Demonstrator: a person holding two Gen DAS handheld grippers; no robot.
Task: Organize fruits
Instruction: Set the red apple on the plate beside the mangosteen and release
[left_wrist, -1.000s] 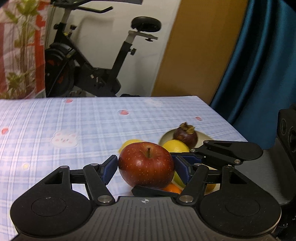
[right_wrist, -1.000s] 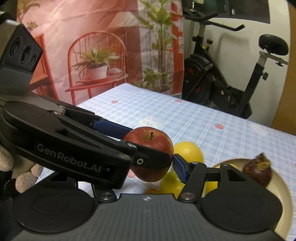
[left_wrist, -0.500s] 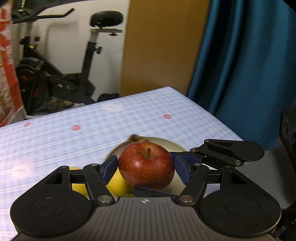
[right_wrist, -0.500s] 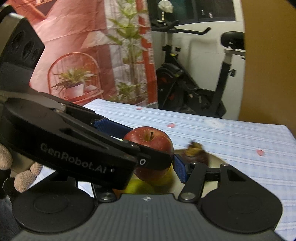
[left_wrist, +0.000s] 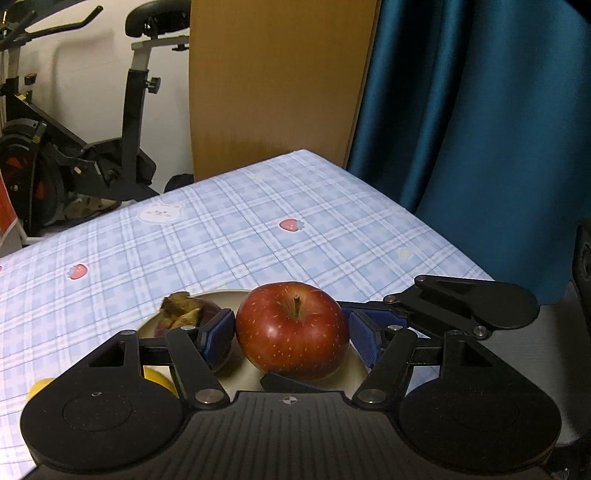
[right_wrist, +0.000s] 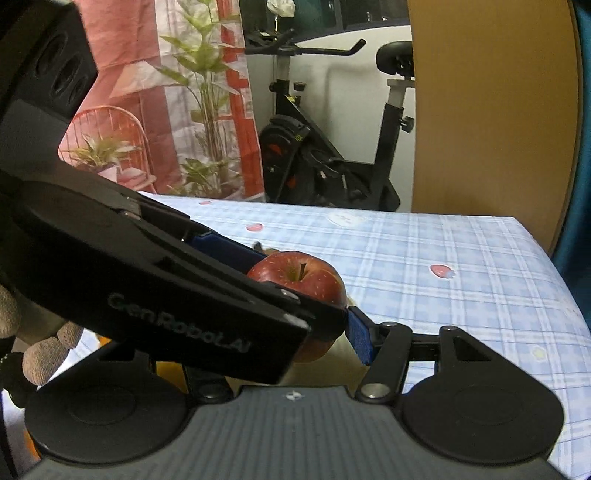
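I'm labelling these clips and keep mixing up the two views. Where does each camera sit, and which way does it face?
Left wrist: sits on the left gripper, looking forward and down across the checked tablecloth at the apple over the plate; its own jaws show, with the right gripper's finger at right.
Right wrist: sits on the right gripper, facing the exercise bike; the left gripper's body crosses it, and a gloved hand shows at left.
Shared: apple, tablecloth, bike.

home room, exercise bike (left_wrist: 74, 155), teal curtain (left_wrist: 480, 129), tablecloth (left_wrist: 258, 229)
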